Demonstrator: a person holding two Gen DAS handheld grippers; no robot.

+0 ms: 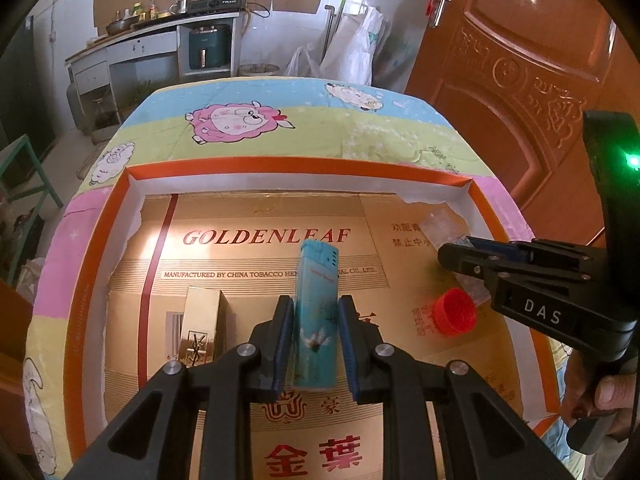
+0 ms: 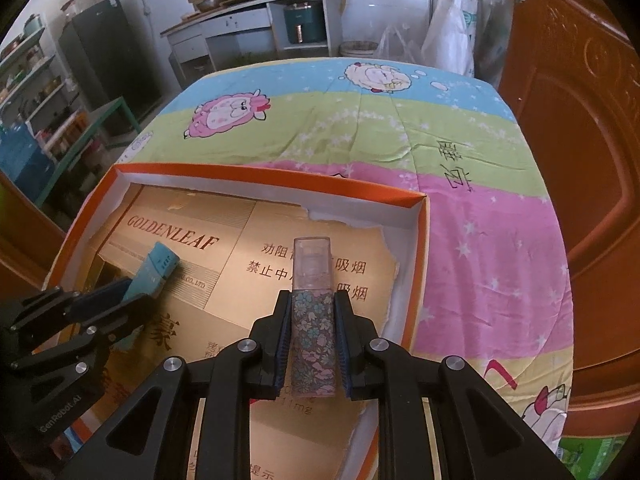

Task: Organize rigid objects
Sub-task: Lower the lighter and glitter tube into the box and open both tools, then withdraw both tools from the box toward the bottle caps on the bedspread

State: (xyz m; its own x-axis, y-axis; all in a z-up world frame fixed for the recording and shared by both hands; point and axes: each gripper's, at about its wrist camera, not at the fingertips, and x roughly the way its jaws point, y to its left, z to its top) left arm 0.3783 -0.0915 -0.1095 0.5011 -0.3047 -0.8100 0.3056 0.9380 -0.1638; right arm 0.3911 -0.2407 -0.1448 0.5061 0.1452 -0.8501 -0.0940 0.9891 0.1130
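My left gripper [image 1: 314,308] is shut on a blue lighter [image 1: 318,280], which stands up tilted over an orange-rimmed tray [image 1: 296,170] lined with gold cardboard. On the tray floor, a gold YSL box [image 1: 202,328] lies to the lighter's left and a red bottle cap [image 1: 456,312] to its right. My right gripper [image 2: 312,300] is shut on a floral spray bottle [image 2: 313,336] with a clear cap, held above the tray's right part. The right wrist view shows the left gripper [image 2: 132,292] and lighter [image 2: 158,268] at the left. The right gripper [image 1: 460,254] enters the left wrist view from the right.
The tray [image 2: 280,178] rests on a table covered by a striped sheep-print quilt [image 2: 400,132]. A carved wooden door [image 1: 520,80] stands close on the right. A person's hand [image 1: 600,396] grips the right tool's handle. A kitchen counter [image 1: 132,40] and bags stand behind.
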